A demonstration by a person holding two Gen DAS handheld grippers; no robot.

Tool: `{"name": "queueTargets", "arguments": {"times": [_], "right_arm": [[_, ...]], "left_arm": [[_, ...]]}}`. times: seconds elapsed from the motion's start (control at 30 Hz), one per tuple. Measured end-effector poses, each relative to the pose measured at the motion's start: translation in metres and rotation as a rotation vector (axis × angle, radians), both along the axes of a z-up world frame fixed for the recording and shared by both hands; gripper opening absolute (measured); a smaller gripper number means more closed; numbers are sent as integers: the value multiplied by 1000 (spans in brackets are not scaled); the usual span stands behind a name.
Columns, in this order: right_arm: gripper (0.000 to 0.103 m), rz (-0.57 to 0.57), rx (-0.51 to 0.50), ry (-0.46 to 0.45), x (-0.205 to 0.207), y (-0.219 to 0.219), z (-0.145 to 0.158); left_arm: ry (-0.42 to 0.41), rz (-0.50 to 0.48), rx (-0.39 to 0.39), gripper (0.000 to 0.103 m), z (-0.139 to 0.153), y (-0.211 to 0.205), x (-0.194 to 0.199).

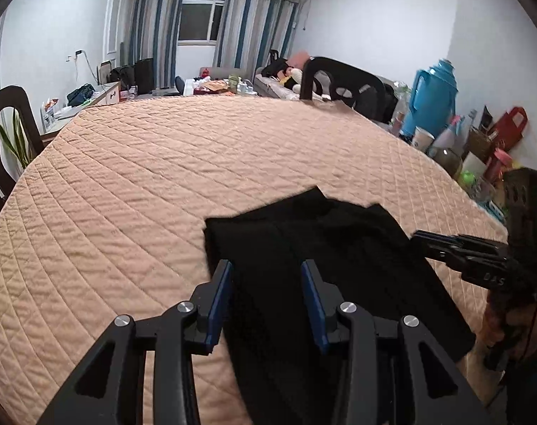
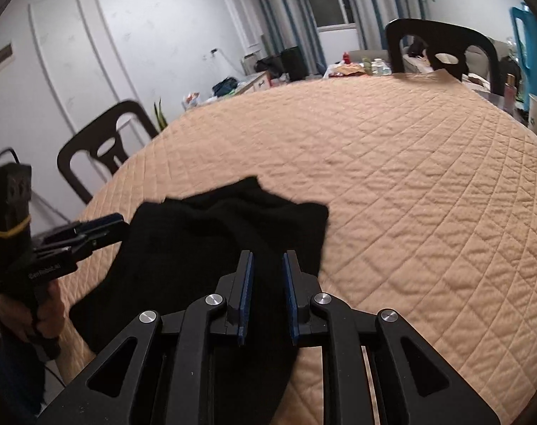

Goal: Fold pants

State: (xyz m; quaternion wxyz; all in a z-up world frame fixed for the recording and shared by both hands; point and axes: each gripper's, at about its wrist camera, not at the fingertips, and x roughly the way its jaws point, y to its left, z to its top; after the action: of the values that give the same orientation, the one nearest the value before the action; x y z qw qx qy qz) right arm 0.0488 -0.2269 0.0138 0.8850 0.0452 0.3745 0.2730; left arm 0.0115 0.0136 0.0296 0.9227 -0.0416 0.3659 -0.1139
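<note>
Black pants (image 1: pixel 304 241) lie bunched on the quilted surface (image 1: pixel 162 177) near its front edge. Left gripper (image 1: pixel 266 269) hangs over them, fingers wide, nothing held. Right gripper (image 2: pixel 267 260) likewise, gap narrower, empty. Best to pinch one layer at an edge, lift, lay over evenly. Chairs (image 2: pixel 102 145), blue thermos (image 1: pixel 431 95) and clutter stand well apart; nothing obstructs.
</note>
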Motion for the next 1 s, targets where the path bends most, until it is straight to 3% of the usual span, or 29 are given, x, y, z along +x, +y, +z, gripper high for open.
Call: {"name": "queueTargets", "arguments": {"times": [0.13,0.33,0.7,1.0], "right_arm": [[16,3,-23,63,8,0,-17],[16,3,-50,22,0,4,-9],[18,120,-109,-79,-53,14,4],[18,173,-194,-133,-78,18,-16]], "left_arm": [[35,12,44,43,-14,-6,4],[27,19,53,43,-9,-5,-4],[16,21,65,43,-7,-3,-36],[7,29,76,43,-16,-4,-58]]}}
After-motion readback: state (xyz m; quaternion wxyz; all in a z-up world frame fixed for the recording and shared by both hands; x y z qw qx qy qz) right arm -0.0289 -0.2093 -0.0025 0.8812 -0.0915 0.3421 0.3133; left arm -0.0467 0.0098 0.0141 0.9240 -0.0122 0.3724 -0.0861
